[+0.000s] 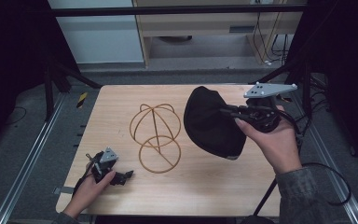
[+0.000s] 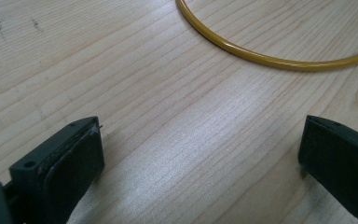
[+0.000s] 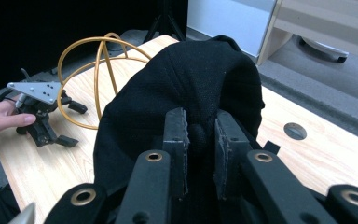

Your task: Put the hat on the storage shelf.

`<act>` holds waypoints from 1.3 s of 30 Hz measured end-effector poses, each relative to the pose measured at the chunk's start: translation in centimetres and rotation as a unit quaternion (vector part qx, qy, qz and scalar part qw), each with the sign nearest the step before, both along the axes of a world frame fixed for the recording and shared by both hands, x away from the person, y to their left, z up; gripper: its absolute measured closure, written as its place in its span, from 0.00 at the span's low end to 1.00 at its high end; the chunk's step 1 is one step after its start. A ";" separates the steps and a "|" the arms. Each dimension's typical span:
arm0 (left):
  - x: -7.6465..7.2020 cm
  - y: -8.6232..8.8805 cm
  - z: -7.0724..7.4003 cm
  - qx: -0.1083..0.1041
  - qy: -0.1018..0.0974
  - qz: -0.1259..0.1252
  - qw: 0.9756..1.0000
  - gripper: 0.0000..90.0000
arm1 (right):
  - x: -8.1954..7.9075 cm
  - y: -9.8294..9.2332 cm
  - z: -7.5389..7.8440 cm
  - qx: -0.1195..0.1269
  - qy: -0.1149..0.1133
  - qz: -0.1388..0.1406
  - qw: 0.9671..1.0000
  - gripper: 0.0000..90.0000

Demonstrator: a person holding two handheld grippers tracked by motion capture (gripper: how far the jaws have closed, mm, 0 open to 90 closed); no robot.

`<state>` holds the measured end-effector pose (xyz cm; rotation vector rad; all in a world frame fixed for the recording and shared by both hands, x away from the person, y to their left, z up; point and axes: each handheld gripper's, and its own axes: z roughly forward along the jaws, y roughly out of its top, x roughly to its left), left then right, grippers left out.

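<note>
From above, the right gripper [image 1: 229, 112] pinches the black cap [image 1: 212, 122], lifted beside the wire stand [image 1: 155, 132]. The left gripper [image 2: 200, 154], spread, rests on the table [image 2: 168, 116]. The right gripper view shows cap fabric clamped between its jaws.

1. High view: dim room, dark sides; the pale surface [image 1: 121, 107] is evenly lit, shadows faint.
2. Left gripper view: soft overhead glare sheens the wood; near pads blurred.
3. Right gripper view: black background, foreground slightly soft.
</note>
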<state>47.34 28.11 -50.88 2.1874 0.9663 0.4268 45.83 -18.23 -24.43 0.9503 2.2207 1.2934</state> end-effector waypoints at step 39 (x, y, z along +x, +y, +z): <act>0.0 0.0 0.0 0.001 0.001 0.000 1.000 0.00 | 2.4 9.6 7.9 -0.100 0.002 0.078 0.992 0.85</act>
